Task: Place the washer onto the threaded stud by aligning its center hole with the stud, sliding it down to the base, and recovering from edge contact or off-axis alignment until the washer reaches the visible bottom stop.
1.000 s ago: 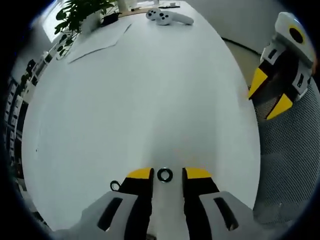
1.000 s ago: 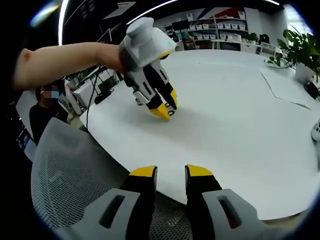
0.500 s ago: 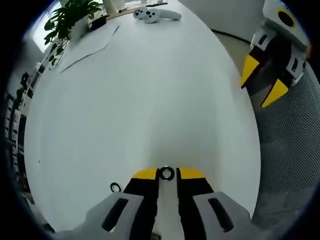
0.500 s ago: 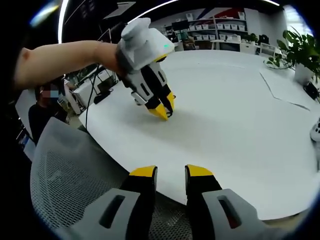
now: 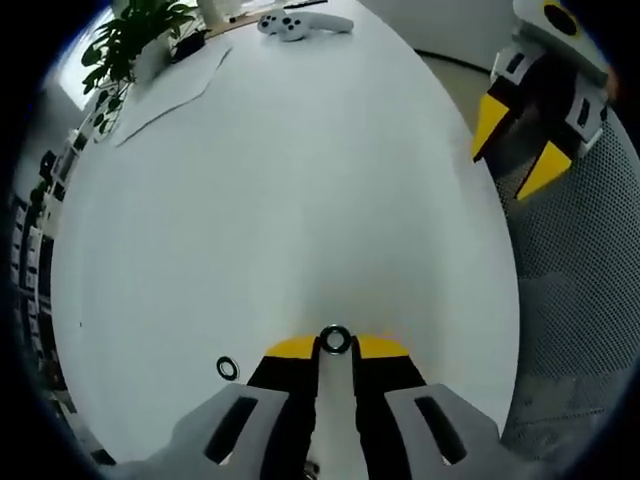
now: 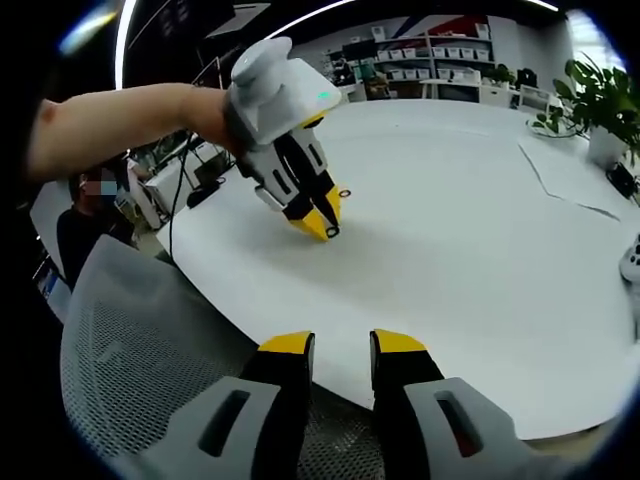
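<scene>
A small dark washer (image 5: pixel 335 340) is pinched between the yellow tips of my left gripper (image 5: pixel 335 346), which is shut on it low over the white table (image 5: pixel 300 180). From the right gripper view, the left gripper (image 6: pixel 322 228) tilts down toward the table with a person's arm behind it. A second small dark ring (image 5: pixel 228 368) lies flat on the table to its left, and is seen too as a ring (image 6: pixel 345 193) just beyond the gripper. My right gripper (image 6: pixel 342 345) is open and holds nothing, hovering over the chair at the table's edge (image 5: pixel 512 160).
A grey mesh chair (image 6: pixel 150 370) stands against the table's near edge. At the far end lie white controllers (image 5: pixel 300 22), a sheet of paper (image 5: pixel 165 85) and a potted plant (image 5: pixel 130 40). Shelving (image 6: pixel 430 55) lines the room's back wall.
My left gripper went from open around the washer to shut on it, then tilted and drew back slightly with it. The second ring now shows beside it. The right gripper has held still.
</scene>
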### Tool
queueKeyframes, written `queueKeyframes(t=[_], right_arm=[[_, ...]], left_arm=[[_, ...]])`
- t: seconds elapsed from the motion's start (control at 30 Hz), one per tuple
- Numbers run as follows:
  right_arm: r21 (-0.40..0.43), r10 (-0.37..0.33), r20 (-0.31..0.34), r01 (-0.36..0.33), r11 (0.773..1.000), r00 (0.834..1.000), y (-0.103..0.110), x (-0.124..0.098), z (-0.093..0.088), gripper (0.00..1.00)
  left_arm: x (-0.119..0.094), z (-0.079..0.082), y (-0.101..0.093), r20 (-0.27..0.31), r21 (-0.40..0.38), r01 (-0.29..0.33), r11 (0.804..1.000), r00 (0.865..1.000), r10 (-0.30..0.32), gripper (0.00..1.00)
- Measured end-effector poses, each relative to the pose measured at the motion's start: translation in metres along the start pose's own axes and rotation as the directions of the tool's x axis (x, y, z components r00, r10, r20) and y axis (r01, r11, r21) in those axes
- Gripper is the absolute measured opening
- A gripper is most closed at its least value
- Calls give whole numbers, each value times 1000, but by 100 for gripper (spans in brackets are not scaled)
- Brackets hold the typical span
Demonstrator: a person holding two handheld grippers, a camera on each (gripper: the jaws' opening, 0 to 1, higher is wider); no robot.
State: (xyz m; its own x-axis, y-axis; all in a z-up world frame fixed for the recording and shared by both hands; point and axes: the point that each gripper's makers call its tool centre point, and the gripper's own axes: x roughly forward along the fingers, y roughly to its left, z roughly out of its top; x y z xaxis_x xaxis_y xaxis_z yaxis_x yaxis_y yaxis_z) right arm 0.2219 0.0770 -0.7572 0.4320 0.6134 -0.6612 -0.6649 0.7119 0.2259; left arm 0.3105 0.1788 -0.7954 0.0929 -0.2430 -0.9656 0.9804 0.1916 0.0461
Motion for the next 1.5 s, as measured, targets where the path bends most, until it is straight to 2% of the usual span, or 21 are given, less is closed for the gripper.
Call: queueKeyframes(t=[0.17, 0.37, 0.57, 0.6, 0.7, 0.8, 1.0, 1.23, 1.5], right_arm=[[1, 0, 1, 0, 1000, 1000, 0, 0, 0, 25], [-2, 1, -2, -1, 1000, 1000, 0, 0, 0, 25], [-1, 2, 2, -2, 1000, 1000, 0, 0, 0, 25], [-2, 2, 1, -2, 1000, 1000, 0, 0, 0, 25], [-5, 5, 0, -5, 1000, 1000, 1, 0, 0, 25], [-4, 5, 1, -5, 1000, 1000, 1, 0, 0, 25], [-5, 5, 0, -5, 1000, 1000, 1, 0, 0, 25], [-4, 4, -5, -4, 1000, 1000, 1, 0, -1, 25], [-5, 6, -22, -6, 1000, 1000, 1, 0, -4, 25]], left_arm=[[0, 0, 0, 13, -38, -12, 999, 1000, 12, 10], [-2, 0, -2, 42, 0, -56, 998, 998, 56, 9], [-3, -1, 1, 118, -62, -139, 988, 982, 146, 9], [-4, -1, 1, 126, -82, -147, 986, 980, 157, 9], [-6, -4, -1, 124, -79, -158, 984, 978, 167, 9], [-12, -5, -1, 130, -92, -167, 982, 975, 178, 9], [-33, 0, 6, 171, -138, -195, 971, 961, 217, 9], [-46, -11, 7, 165, -151, -213, 965, 957, 237, 9], [-67, -22, 20, 166, -190, -246, 950, 946, 278, 8]])
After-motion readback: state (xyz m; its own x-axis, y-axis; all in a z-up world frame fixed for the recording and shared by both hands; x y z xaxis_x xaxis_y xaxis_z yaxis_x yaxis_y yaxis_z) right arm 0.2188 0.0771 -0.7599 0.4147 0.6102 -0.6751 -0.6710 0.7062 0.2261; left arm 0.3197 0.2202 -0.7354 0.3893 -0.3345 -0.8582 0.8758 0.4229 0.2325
